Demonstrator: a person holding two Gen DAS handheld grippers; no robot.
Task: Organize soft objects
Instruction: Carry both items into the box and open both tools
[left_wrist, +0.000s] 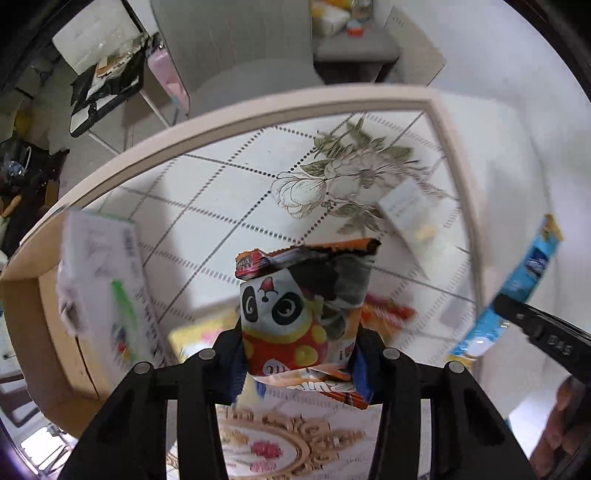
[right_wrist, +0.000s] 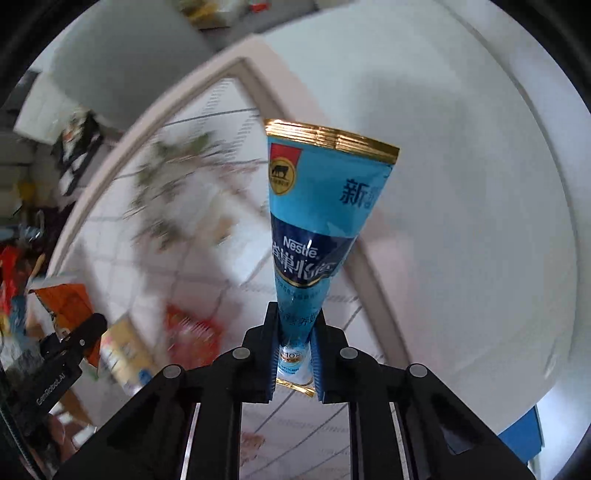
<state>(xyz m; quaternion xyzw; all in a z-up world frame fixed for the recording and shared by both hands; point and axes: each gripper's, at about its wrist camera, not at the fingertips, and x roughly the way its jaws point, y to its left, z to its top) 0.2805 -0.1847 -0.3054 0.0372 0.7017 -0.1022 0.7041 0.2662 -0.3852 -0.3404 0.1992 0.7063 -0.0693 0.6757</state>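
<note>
My left gripper (left_wrist: 299, 350) is shut on an orange snack bag with a panda print (left_wrist: 295, 310) and holds it upright above the table. My right gripper (right_wrist: 295, 343) is shut on a blue Nestle sachet (right_wrist: 314, 221), which stands up between the jaws. The sachet (left_wrist: 517, 280) and the right gripper (left_wrist: 543, 332) also show at the right of the left wrist view. The snack bag (right_wrist: 66, 302) and the left gripper (right_wrist: 70, 343) show at the left of the right wrist view.
The table has a floral tiled top (left_wrist: 258, 184) with a beige rim (left_wrist: 258, 110). A white box (left_wrist: 103, 280) stands at its left. A white packet (left_wrist: 410, 210), a red-orange packet (left_wrist: 388, 310) and a yellow packet (left_wrist: 199, 336) lie on it. A grey chair (left_wrist: 240, 48) stands behind.
</note>
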